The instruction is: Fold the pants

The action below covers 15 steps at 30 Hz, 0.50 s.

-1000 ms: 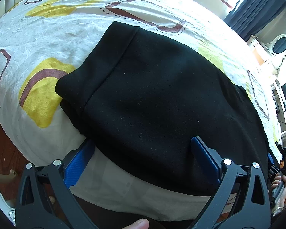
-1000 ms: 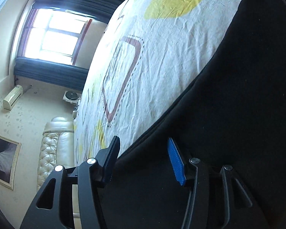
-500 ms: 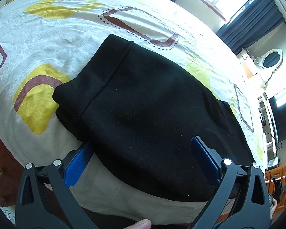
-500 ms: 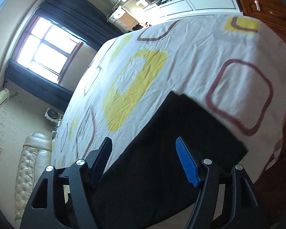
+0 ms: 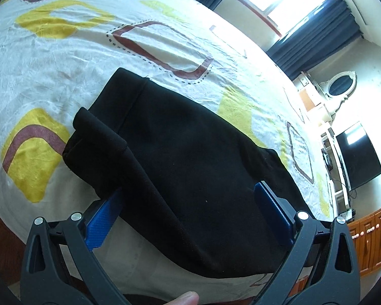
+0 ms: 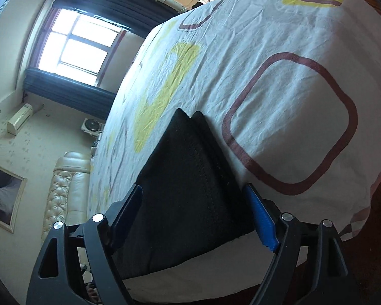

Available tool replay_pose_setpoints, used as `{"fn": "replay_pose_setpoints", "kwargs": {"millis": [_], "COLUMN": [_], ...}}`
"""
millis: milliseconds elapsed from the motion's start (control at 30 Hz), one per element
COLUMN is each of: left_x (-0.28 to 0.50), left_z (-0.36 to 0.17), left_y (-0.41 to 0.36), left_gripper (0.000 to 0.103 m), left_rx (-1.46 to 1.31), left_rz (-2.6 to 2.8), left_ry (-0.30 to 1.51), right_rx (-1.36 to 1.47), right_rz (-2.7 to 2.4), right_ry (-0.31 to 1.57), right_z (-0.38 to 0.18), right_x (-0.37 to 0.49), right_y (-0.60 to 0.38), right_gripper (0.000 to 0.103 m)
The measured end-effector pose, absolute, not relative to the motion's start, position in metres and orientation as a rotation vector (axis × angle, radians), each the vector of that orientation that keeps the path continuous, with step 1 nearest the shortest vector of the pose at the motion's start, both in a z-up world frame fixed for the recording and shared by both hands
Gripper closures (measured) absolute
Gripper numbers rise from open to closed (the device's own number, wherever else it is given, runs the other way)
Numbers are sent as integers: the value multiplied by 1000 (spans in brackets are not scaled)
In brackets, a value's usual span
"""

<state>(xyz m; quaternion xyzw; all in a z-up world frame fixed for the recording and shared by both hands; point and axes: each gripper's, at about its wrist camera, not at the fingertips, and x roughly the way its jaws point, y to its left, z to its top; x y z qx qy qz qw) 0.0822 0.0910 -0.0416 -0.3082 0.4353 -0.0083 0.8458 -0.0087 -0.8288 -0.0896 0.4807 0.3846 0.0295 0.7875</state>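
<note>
Fingers spread wide on both grippers, gripping nothing. Left gripper hovering over the near edge of the pants, blue pads either side of the black cloth, apparently above it rather than pinching; actual contact hard to judge. Right gripper likewise open, straddling one narrow end of the pants from the side, nothing clamped between the pads.

Lying on the bed, near the front edge, on the white sheet with yellow and maroon shapes. Already stacked in layers: seen from the right wrist, several thicknesses of cloth showing at the end, edges roughly lined up into a compact slab. Seen from the left wrist, a broad flat panel on top with a banded hem or waistband at the far left, and beneath it a lower layer poking out at the left corner, slightly rumpled and not flush with the top.

Judged well along, probably close to done: legs brought together and length folded over at least once. Left to do, by the look of it: tidying the loose left corner, smoothing the top, and perhaps one more fold if a smaller bundle is wanted. No way to tell from these views whether a further fold is intended.
</note>
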Motion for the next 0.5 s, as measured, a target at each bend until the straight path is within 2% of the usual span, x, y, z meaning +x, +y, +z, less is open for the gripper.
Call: {"fn": "replay_pose_setpoints", "kwargs": {"millis": [267, 333, 367, 400, 467, 500], "left_x": [87, 86, 86, 86, 88, 88], "left_z": [-29, -22, -21, -21, -28, -32], "left_y": [64, 59, 58, 58, 61, 63], "left_gripper": [3, 3, 3, 3, 3, 3], "left_rx": [-494, -476, -461, -445, -425, -427], "left_rz": [-3, -20, -27, -31, -24, -16], "left_ry": [925, 899, 898, 904, 931, 946], "right_rx": [1036, 1012, 1009, 1023, 1054, 1077], "right_rz": [105, 56, 18, -11, -44, -47], "right_ry": [875, 864, 870, 870, 857, 838], "right_z": [-98, -98, -100, -102, -103, -102], "right_x": [10, 12, 13, 10, 7, 3], "right_y": [-798, -791, -791, -792, -796, -798], "right_gripper": [25, 37, 53, 64, 75, 76]}}
